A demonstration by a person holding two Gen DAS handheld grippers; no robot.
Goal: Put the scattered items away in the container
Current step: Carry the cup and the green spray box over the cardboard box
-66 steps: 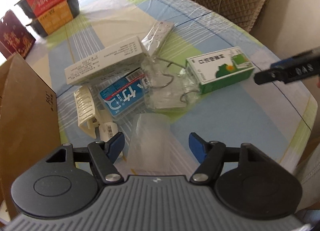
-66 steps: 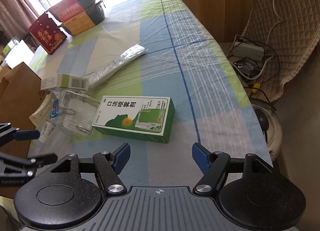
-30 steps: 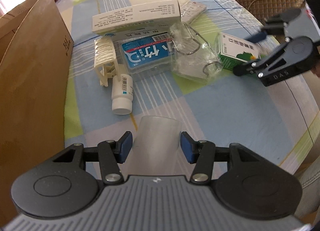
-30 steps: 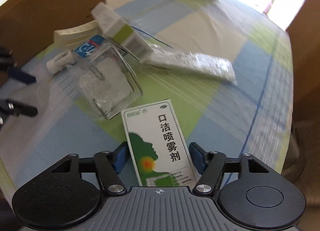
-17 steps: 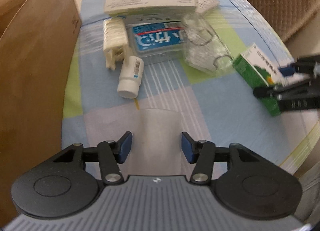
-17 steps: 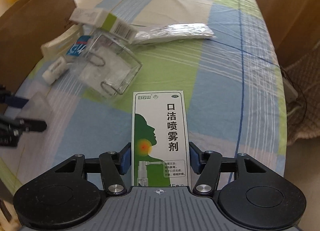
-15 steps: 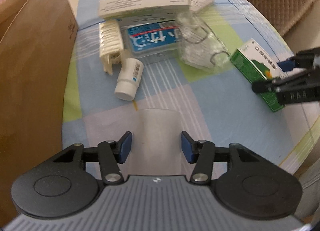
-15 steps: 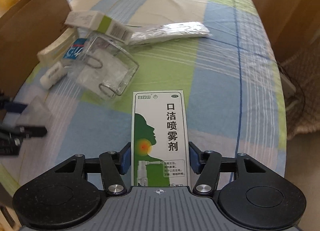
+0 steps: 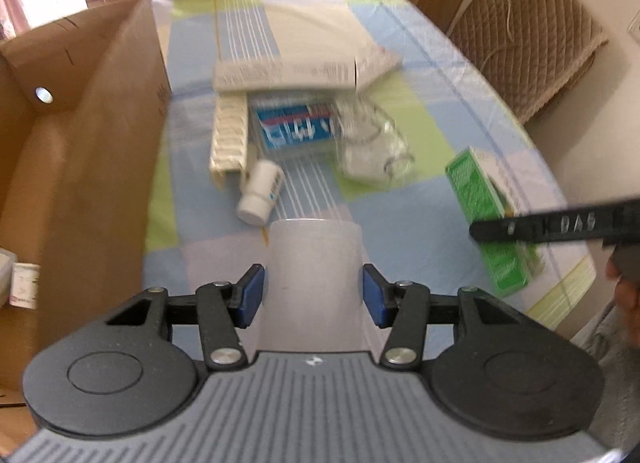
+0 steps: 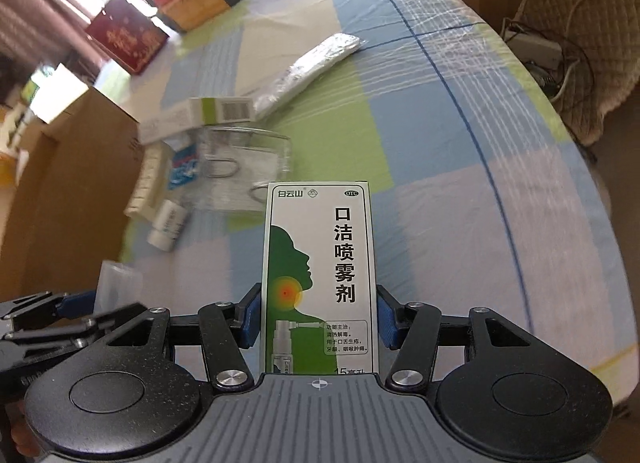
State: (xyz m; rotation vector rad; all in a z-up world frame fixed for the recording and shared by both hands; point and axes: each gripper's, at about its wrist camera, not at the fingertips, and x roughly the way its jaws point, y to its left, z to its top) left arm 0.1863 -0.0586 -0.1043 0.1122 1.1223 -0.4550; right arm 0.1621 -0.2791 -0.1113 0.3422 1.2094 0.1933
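both tools loaded, carry step by the look of it. left gripper (image 9: 313,295) closed on a translucent plastic piece (image 9: 314,263), right gripper (image 10: 319,321) clamped on the green spray box (image 10: 320,263), both held above the table's near edge. cardboard box (image 9: 80,167) sits open at the table's left edge. white bottle (image 9: 261,191), blue packet (image 9: 296,129), mask bag (image 9: 374,147) lie mid-table. next: swing each load over the box rim, then release.

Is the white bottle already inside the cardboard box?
No, the white bottle lies on its side on the tablecloth, outside the cardboard box.
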